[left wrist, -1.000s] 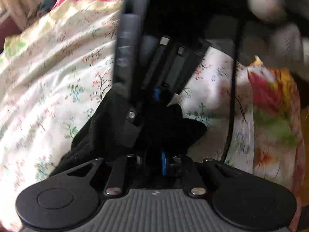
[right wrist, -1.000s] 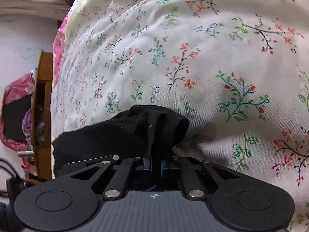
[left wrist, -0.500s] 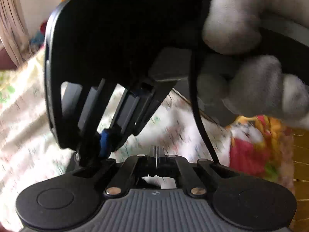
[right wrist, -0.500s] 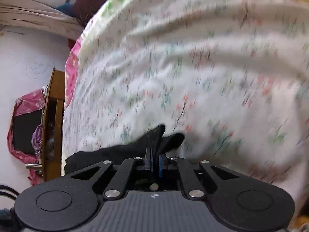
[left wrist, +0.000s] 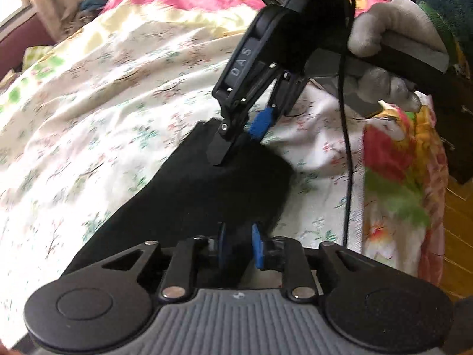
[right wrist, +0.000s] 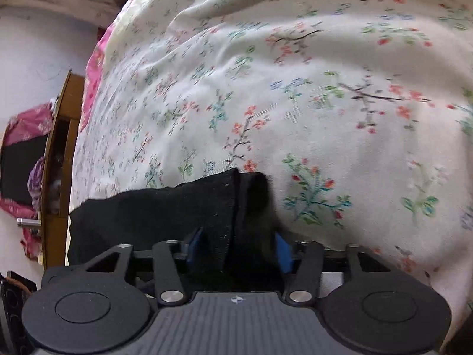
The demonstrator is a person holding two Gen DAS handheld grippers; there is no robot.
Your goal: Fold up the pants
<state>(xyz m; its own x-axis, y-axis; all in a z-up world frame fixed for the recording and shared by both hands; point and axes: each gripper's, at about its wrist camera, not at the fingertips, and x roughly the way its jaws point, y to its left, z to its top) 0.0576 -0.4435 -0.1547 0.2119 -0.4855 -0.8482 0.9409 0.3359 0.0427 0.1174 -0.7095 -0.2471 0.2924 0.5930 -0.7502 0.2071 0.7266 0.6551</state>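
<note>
The black pants [left wrist: 207, 195] lie as a long folded strip on the floral bedsheet [left wrist: 88, 103]. My left gripper [left wrist: 239, 244] has its blue pads apart around the near end of the cloth. My right gripper [left wrist: 236, 148] shows in the left wrist view at the far end of the strip, held by a grey-gloved hand [left wrist: 384, 41]. In the right wrist view my right gripper [right wrist: 236, 245] has its blue pads wide apart with the hemmed black pants end [right wrist: 183, 207] lying between them on the sheet.
A bright red, yellow and green flowered cloth [left wrist: 399, 171] covers the bed's right edge, with wooden floor [left wrist: 455, 236] beyond. A black cable [left wrist: 346, 136] hangs from the right gripper. A wooden cabinet [right wrist: 56, 159] stands by the wall left of the bed.
Both grippers were shut on the pants and carried them through a fast move. Now both have opened and the pants lie flat on the sheet as a folded strip.
</note>
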